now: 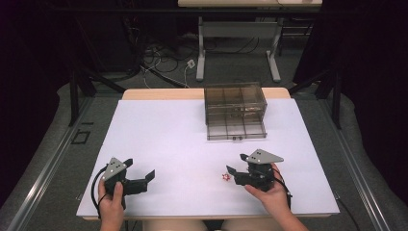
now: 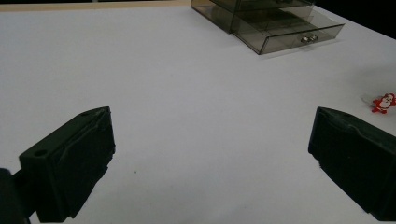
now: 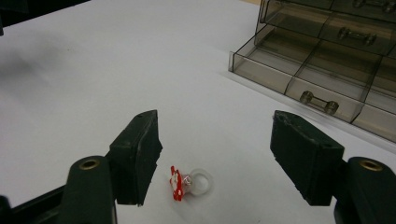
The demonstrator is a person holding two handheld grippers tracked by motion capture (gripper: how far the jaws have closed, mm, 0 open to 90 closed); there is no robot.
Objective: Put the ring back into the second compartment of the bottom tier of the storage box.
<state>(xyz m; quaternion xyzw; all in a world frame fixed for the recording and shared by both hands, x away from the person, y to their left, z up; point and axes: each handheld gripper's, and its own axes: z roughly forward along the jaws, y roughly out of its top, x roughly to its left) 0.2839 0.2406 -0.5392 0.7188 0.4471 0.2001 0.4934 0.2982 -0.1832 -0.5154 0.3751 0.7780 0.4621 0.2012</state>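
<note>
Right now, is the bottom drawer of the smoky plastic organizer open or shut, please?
Open: the bottom drawer juts forward of the organizer, its compartments exposed from above.

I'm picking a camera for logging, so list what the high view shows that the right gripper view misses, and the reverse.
High view alone: both hands, the left gripper with jaws apart, the floor cables, and the whole drawer box with its bottom drawer pulled out.

Right gripper view alone: the clear ring attached to the red charm, and the drawer handle up close.

Both: the white table, the box, the charm, and the open right gripper.
</note>
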